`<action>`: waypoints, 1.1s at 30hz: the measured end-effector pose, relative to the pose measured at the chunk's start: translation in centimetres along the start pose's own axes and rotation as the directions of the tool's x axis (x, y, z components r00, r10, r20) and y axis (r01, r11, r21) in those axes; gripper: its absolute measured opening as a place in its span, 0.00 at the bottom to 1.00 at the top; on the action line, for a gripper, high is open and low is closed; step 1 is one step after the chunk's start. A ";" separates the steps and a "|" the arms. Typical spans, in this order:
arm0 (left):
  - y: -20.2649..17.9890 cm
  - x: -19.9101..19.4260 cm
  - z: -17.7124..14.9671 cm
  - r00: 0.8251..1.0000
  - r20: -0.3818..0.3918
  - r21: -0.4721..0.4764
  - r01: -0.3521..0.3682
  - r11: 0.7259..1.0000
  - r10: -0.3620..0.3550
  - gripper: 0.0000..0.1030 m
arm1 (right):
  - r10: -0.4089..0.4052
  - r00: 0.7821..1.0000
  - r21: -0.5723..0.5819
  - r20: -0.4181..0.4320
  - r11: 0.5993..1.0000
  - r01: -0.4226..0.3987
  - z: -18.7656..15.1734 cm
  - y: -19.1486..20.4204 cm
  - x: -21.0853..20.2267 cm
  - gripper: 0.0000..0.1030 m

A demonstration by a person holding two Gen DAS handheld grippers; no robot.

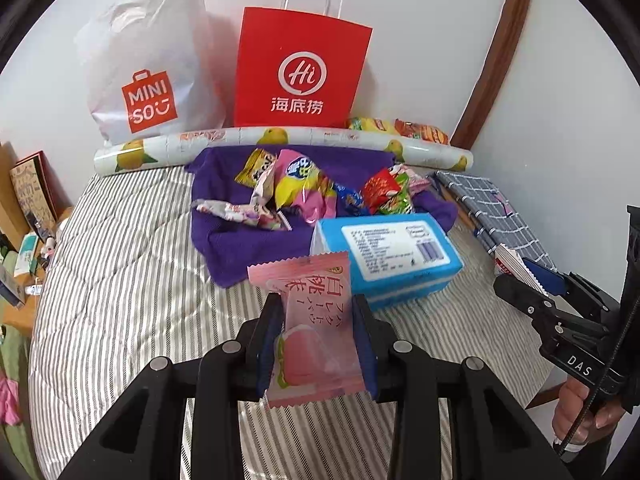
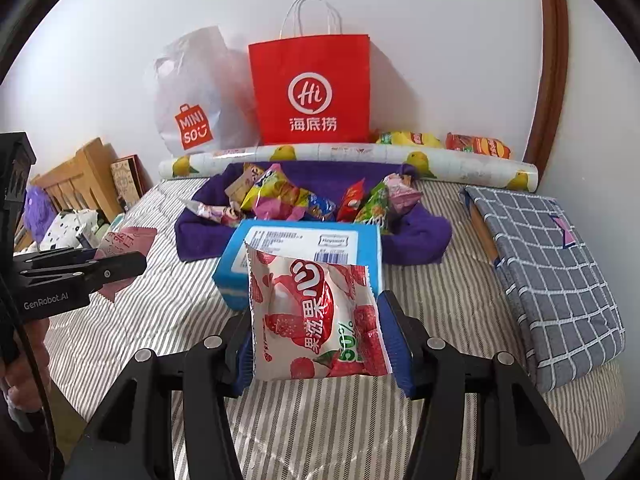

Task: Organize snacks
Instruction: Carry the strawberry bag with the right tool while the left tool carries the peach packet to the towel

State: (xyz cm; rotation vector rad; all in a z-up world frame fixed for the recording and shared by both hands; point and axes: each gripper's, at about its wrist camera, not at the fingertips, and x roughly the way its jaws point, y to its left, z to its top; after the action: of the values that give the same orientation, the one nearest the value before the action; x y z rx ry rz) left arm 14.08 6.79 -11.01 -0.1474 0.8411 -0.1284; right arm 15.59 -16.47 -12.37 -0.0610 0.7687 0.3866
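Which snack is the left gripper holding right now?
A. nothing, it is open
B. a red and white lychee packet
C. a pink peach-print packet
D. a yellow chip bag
C: in the left wrist view the left gripper is shut on the pink peach-print packet, held upright between its blue pads, while the red and white lychee packet sits in the right gripper.

The white plastic bag point(image 1: 148, 64) at far left reads "MINISO". The red paper bag point(image 1: 300, 68) beside it carries "Hi" and "海底捞". The right gripper point(image 1: 520, 280) bears "DAS"; the left gripper point(image 2: 120, 268) bears "GenRobot.AI". The red-and-white snack packet point(image 2: 316, 320) shows "50%".
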 end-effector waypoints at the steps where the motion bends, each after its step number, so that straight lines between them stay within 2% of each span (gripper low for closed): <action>1: 0.0 0.0 0.2 1.000 0.001 -0.001 0.004 1.000 -0.004 0.32 | -0.002 1.000 0.001 0.004 1.000 0.002 0.2 -0.1 -0.1 0.52; 13: -0.1 0.2 2.3 1.000 0.018 -0.014 0.019 1.000 -0.019 0.32 | -0.007 0.999 0.008 0.044 1.000 0.007 3.0 -0.7 -0.2 0.52; 33: -0.7 1.1 4.5 0.998 0.021 -0.013 0.064 0.998 -0.064 0.32 | -0.023 0.997 0.043 0.067 0.999 0.020 5.4 -1.9 0.4 0.52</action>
State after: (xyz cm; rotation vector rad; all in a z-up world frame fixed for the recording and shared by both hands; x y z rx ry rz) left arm 18.18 6.31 -8.75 -0.1883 0.8170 -0.1812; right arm 20.11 -17.07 -8.88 -0.0162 0.7087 0.3504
